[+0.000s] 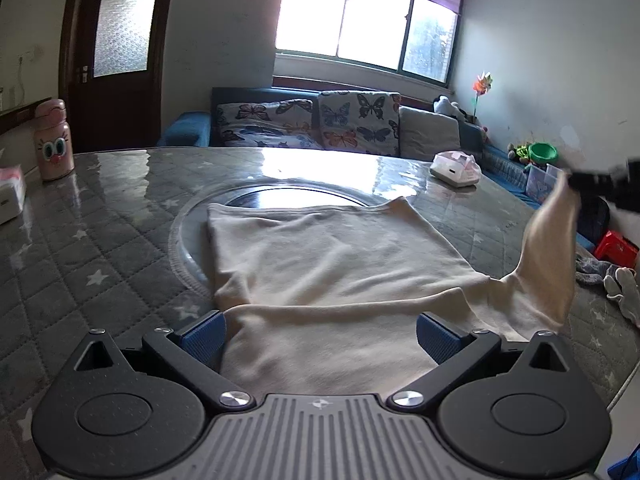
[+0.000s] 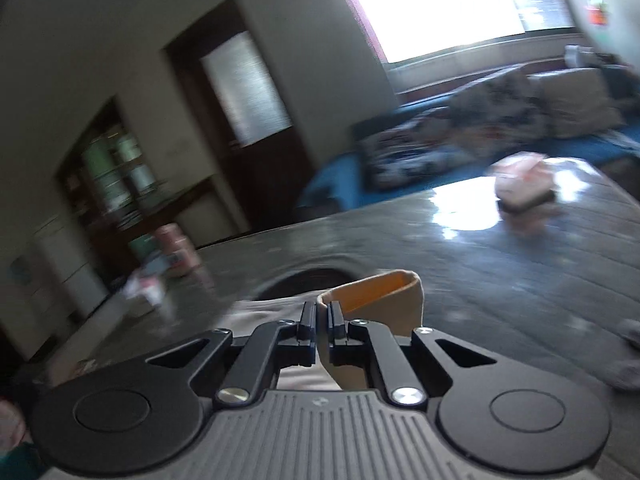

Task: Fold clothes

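Note:
A cream garment [image 1: 328, 264] lies spread on the grey quilted table [image 1: 80, 248], partly over a round glass inset [image 1: 296, 196]. My left gripper [image 1: 320, 334] is open, low over the garment's near edge, with cloth between its blue pads [image 1: 202, 336] but not pinched. At the right of the left wrist view the right gripper [image 1: 600, 184] holds one sleeve [image 1: 552, 240] lifted off the table. In the blurred right wrist view, my right gripper [image 2: 322, 314] is shut on that cream sleeve end [image 2: 376, 300], whose cuff opening shows orange inside.
A pink bottle [image 1: 54, 140] and a white box [image 1: 10, 194] stand at the table's left. A white-pink box [image 1: 456, 168] sits at the far right. Grey cloth items [image 1: 612, 280] lie at the right edge. A sofa with butterfly cushions [image 1: 304, 120] is beyond the table.

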